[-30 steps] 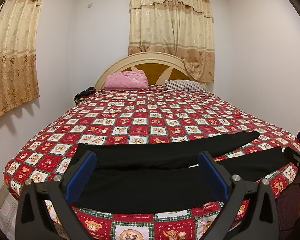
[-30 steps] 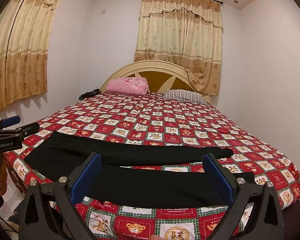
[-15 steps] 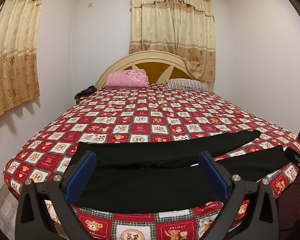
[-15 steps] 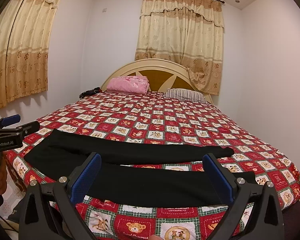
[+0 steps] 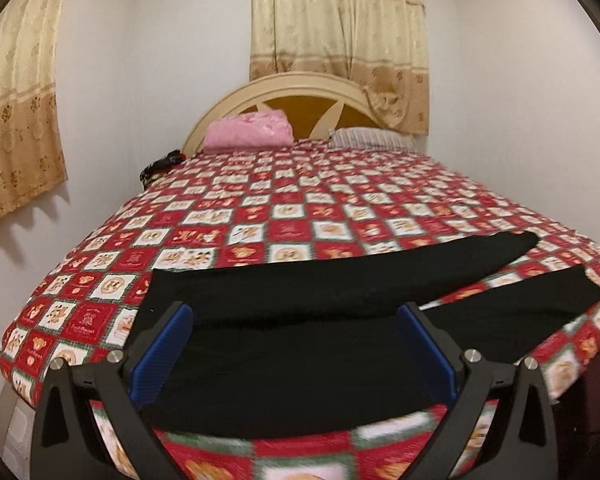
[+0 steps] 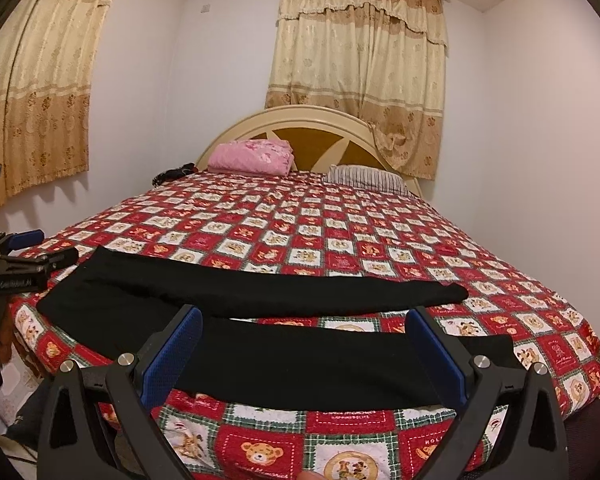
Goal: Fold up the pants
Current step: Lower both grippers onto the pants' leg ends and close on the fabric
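The black pants lie flat across the near edge of the bed, the two legs spread apart toward the right. The left gripper has its jaws wide apart, and the waist part of the pants is just in front of and between them, not yet held. The right gripper also has its jaws apart (nothing is between the pads), with the nearer leg stretching between and beyond them. Compared to half a second ago, the left gripper has moved closer and lower toward the pants, its view slightly blurred; the right gripper has come down a little too.
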`<state>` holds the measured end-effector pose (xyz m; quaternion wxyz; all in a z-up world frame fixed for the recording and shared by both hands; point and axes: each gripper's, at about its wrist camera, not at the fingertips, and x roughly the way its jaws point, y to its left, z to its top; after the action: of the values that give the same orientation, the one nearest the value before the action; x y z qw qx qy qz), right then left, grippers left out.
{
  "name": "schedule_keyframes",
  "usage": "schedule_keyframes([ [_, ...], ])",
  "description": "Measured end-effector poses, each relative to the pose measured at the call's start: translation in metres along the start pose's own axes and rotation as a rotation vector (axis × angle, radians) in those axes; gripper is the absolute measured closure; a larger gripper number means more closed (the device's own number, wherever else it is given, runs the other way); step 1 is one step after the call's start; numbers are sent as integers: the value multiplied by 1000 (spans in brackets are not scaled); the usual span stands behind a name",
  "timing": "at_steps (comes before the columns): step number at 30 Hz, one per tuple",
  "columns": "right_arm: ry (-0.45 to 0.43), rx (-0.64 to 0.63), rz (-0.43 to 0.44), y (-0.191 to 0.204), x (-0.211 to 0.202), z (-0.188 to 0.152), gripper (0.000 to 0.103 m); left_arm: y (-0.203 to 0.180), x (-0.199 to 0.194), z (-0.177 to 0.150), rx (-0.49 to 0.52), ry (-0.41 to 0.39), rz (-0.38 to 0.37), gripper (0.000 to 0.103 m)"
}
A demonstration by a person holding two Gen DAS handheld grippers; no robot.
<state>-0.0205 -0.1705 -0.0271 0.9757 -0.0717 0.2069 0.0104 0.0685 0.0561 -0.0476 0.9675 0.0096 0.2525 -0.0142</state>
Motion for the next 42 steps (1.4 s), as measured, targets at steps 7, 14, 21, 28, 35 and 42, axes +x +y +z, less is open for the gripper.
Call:
schedule_keyframes([
  [7,79,52,25,-17,41,-13,1,102,83,18,15,50,204,0],
  [14,168,65,-4,-35,99,-14,1,183,168,12,-91,185,210,4],
  [21,231,49,-48,-54,142,-11,1,190,219,7,-72,274,130,21],
  [28,270,58,-78,-72,165,-6,1,202,258,-7,-78,386,45,54],
  [35,300,95,-100,-108,178,-3,1,207,263,-7,-124,390,-41,77],
  [42,320,197,-207,-188,187,7,1,203,266,-3,-94,388,-61,83],
])
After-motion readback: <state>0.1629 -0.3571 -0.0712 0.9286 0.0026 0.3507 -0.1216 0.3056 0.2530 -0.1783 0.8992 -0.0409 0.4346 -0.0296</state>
